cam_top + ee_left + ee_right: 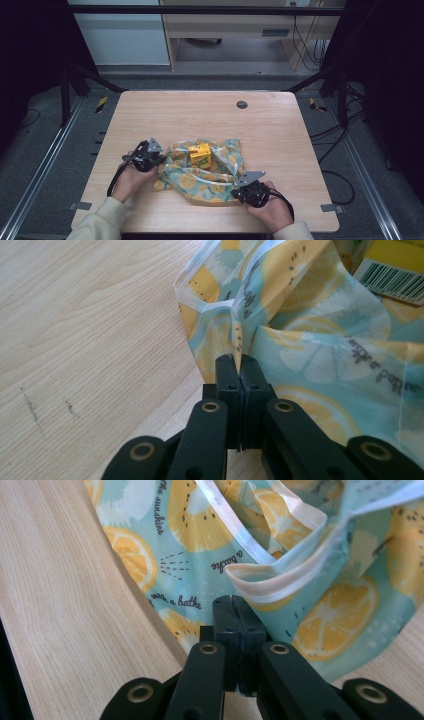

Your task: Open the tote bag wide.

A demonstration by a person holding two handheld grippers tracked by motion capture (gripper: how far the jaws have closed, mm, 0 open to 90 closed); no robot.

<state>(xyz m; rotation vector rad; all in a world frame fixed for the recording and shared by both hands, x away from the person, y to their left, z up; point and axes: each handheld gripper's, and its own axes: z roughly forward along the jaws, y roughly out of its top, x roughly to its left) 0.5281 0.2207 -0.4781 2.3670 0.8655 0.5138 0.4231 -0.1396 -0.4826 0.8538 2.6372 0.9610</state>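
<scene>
The right gripper (pixel 243 184), a black two-jaw tool with a grey three-cornered plate on top, sits nearest the table's front edge in the person's right hand (pixel 272 210). In the right gripper view its jaws are pressed together on the white-hemmed corner of the pale teal cloth printed with orange citrus slices (pixel 210 545); the fabric folds up just above the jaw tips. Whether the pads bite the hem itself or the cloth just under it is hard to tell from this angle.

Slightly farther in, at the left, the left gripper (pixel 159 157) of the same build is held in the person's left hand (pixel 131 181). The left gripper view shows its jaws closed tight, pinching a gathered fold of the cloth, which rises from between them in a vertical pleat.

The cloth lies crumpled on the light wooden table (pixel 200 110), spread between the two grippers in the near half of the tabletop. On it, near its middle, stands a small yellow cardboard carton with green print (pixel 199 154), slightly tilted, with cloth raised around it. A barcode on the carton shows at the upper right of the left gripper view.

Beyond, a round dark grommet (pixel 241 104) sits in the far part of the tabletop, well apart from the cloth.
</scene>
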